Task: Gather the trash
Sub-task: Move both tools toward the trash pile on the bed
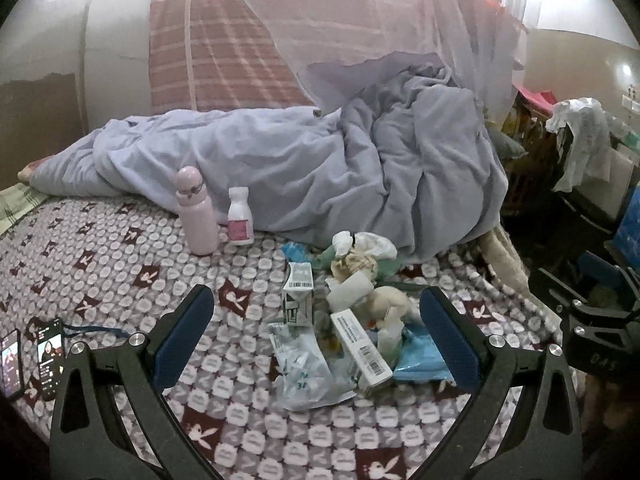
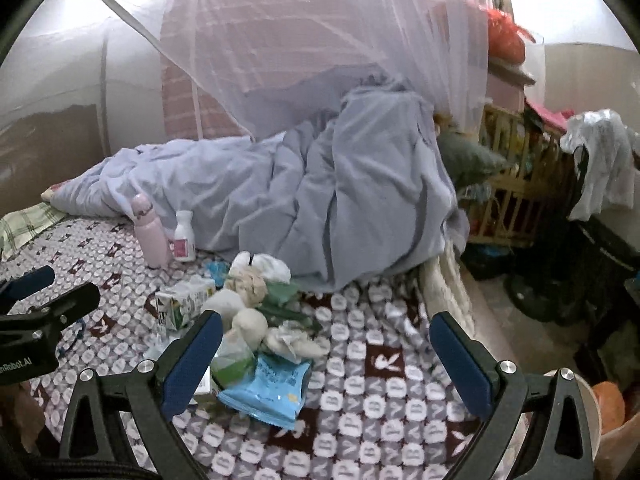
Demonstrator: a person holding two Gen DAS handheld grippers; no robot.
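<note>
A heap of trash lies on the patterned bedsheet (image 1: 120, 264): a milk carton (image 1: 298, 294), a long white box (image 1: 362, 350), a clear plastic wrapper (image 1: 306, 372), crumpled tissues (image 1: 360, 268) and a blue snack packet (image 1: 420, 364). My left gripper (image 1: 316, 336) is open and empty, its jaws wide on either side of the heap, above it. In the right wrist view the blue packet (image 2: 268, 390), the carton (image 2: 182, 306) and the tissues (image 2: 250, 320) lie at the left. My right gripper (image 2: 326, 360) is open and empty above the sheet, just right of the heap.
A pink bottle (image 1: 196, 212) and a white bottle (image 1: 240, 216) stand by a rumpled lilac duvet (image 1: 360, 160). Two phones (image 1: 34, 356) lie at the left. A mosquito net (image 2: 360, 40) hangs over the bed. Cluttered furniture (image 2: 560, 200) stands right of the bed edge.
</note>
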